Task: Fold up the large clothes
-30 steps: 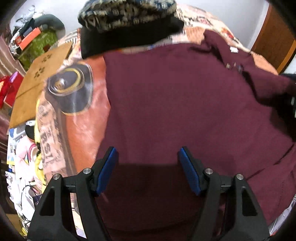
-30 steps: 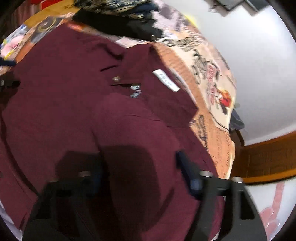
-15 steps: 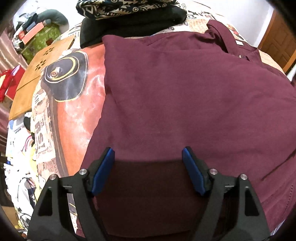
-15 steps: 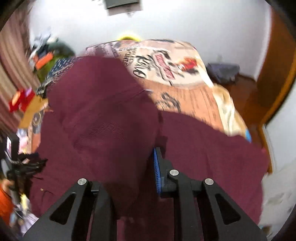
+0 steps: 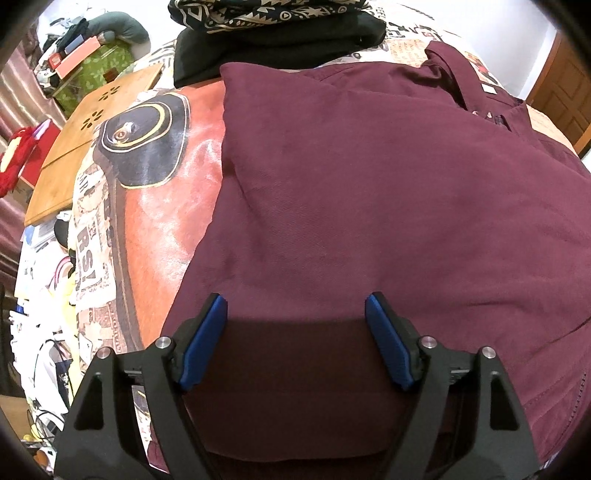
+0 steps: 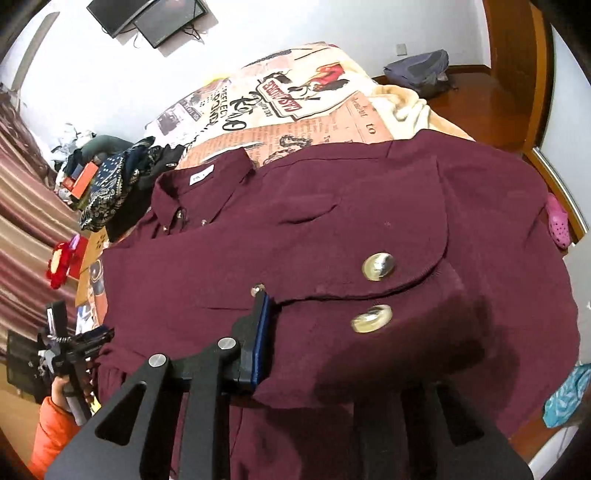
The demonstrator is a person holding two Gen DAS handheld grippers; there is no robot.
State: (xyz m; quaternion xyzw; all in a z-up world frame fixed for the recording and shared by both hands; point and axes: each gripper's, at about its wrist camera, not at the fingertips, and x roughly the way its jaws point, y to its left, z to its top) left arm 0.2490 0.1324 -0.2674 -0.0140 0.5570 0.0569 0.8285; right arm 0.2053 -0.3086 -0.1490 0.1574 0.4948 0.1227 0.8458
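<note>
A large maroon button shirt point(image 5: 369, 192) lies spread on the printed bed cover point(image 5: 155, 206). My left gripper point(image 5: 295, 332) is open and empty, low over the shirt's near hem. In the right wrist view the shirt point(image 6: 258, 258) shows its collar at the far left, and a sleeve cuff with two pale buttons point(image 6: 378, 266) is draped across my right gripper point(image 6: 332, 332). Only its left finger point(image 6: 258, 339) shows; the cuff cloth hides the right finger. The left gripper also shows in the right wrist view point(image 6: 74, 350), held by a hand in an orange sleeve.
A stack of folded dark and patterned clothes point(image 5: 280, 33) sits at the shirt's far edge. A wooden board point(image 5: 85, 136) and clutter lie off the bed's left side. A backpack point(image 6: 417, 70) and a pink shoe point(image 6: 557, 221) lie on the wooden floor.
The right gripper has swung the sleeve across, so the cuff now lies over the shirt's front. The left gripper has stayed open and nearly still over the hem.
</note>
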